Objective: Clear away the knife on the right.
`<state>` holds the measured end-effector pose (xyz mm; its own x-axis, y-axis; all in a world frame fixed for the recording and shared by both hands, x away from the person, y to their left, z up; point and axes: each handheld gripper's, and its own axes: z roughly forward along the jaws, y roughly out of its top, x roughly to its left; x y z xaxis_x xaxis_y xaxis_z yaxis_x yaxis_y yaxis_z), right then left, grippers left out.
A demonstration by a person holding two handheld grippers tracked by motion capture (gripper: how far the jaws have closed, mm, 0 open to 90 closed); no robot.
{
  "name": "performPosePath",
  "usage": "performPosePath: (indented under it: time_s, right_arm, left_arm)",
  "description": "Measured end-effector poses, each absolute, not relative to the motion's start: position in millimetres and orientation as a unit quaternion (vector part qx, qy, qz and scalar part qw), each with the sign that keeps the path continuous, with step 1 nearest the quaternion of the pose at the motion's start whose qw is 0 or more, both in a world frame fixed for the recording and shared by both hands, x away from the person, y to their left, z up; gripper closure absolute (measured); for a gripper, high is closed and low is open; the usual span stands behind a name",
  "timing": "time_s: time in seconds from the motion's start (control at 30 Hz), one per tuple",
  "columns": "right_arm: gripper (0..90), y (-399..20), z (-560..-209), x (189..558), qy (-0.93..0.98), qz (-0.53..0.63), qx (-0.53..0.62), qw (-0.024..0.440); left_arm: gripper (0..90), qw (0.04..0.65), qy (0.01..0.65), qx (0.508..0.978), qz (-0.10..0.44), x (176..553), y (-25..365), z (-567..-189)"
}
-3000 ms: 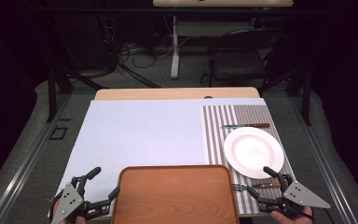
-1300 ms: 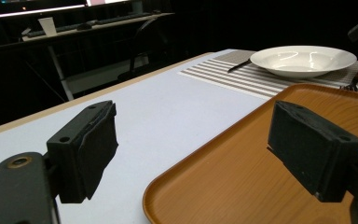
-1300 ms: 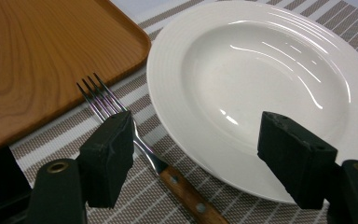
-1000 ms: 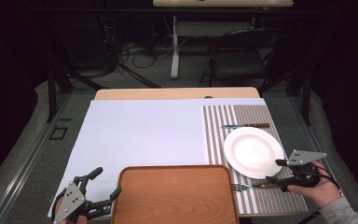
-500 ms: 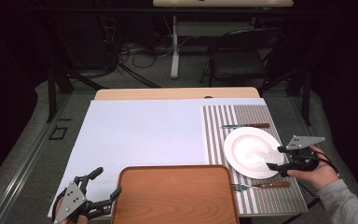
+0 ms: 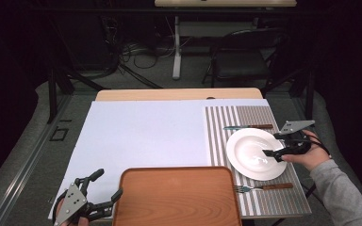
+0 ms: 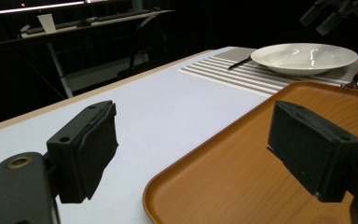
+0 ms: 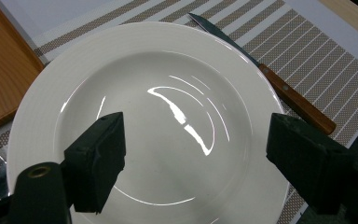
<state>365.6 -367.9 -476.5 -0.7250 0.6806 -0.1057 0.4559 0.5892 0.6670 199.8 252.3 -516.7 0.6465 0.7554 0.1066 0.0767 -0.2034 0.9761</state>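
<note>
the round white ceramic plate (image 6: 254,153) lies on the grey-and-white striped placemat (image 6: 245,117) at about 3 o'clock on the white-covered table (image 6: 146,134), seen from the high view. the right gripper (image 6: 275,149) hangs over the plate's rim at the plate's 3 o'clock side, held in the person's right hand (image 6: 306,153). in the right gripper view its 2 black jaws stand wide apart above the plate's bowl with nothing between the pads, so it is released; the jaws have just been opening a little.

a wooden-handled knife (image 6: 248,126) lies on the placemat at the plate's 12 o'clock, just beside the rim. a wooden-handled fork (image 6: 263,187) lies at the plate's 6 o'clock, also on the placemat and just clear of the rim.

a rectangular orange-brown wooden tray (image 6: 176,195) sits at 6 o'clock on the table, its right edge over the placemat's left border. the left gripper (image 6: 104,186) rests at about 7 o'clock by the tray's left edge. in the left gripper view its jaws are spread, 1 over the white table surface and 1 over the tray's corner, gripping nothing.
</note>
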Motion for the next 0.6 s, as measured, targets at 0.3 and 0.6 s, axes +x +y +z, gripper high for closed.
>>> performPosePath:
  time_s: [0.3, 0.6]
  right_arm:
    - [23.0, -368.4, -480.2, 382.6, 0.875, 0.311, 0.325, 0.175]
    - [37.0, -371.6, -479.6, 402.3, 0.883, 0.298, 0.312, 0.183]
  left_arm:
    - [15.2, 0.559, 0.291, 0.715, 0.302, 199.9, 252.7, -516.8]
    - [15.2, 0.559, 0.292, 0.715, 0.301, 200.3, 252.7, -517.3]
